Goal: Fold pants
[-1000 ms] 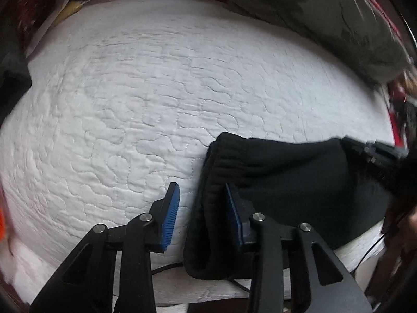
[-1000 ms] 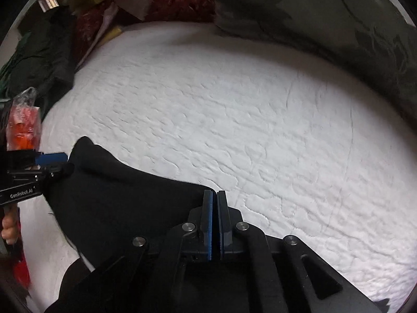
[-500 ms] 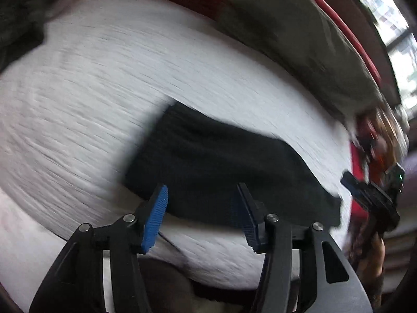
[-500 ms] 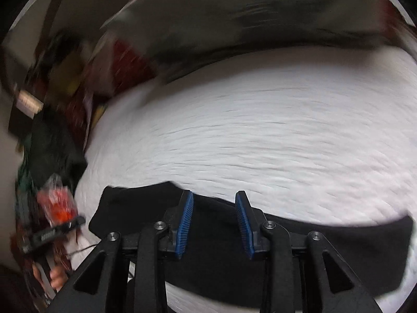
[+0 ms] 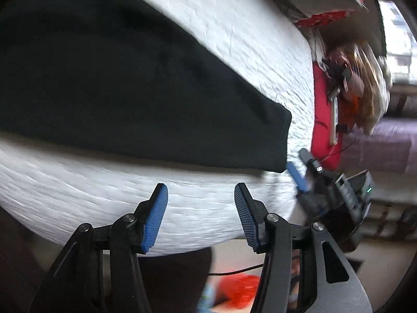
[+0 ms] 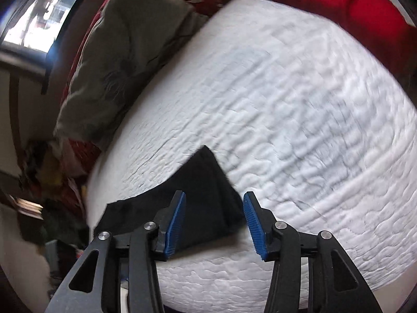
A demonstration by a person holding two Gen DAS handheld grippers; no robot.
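The black pants (image 5: 125,83) lie flat on the white quilted mattress (image 5: 78,198) as a long folded strip. In the left wrist view they fill the upper left and end in a square edge at the right. My left gripper (image 5: 200,195) is open over bare mattress near the bed's front edge, clear of the pants. To its right, my right gripper (image 5: 299,180) shows by one blue pad at the pants' end. In the right wrist view my right gripper (image 6: 215,200) hovers over that pants end (image 6: 208,198). Its jaws are opening, and the cloth lies between them with no pad pressing on it.
A grey pillow (image 6: 125,52) lies along the far side of the bed, with a red cushion (image 6: 370,20) past the other end. Dark clothes and clutter (image 6: 52,182) pile up beside the bed. A window (image 6: 41,13) is behind. The floor (image 5: 234,292) shows below the front edge.
The right gripper went from shut to open and let go of the pants. Both hands swept sideways along the bed towards the pants' end, and the left jaws widened.
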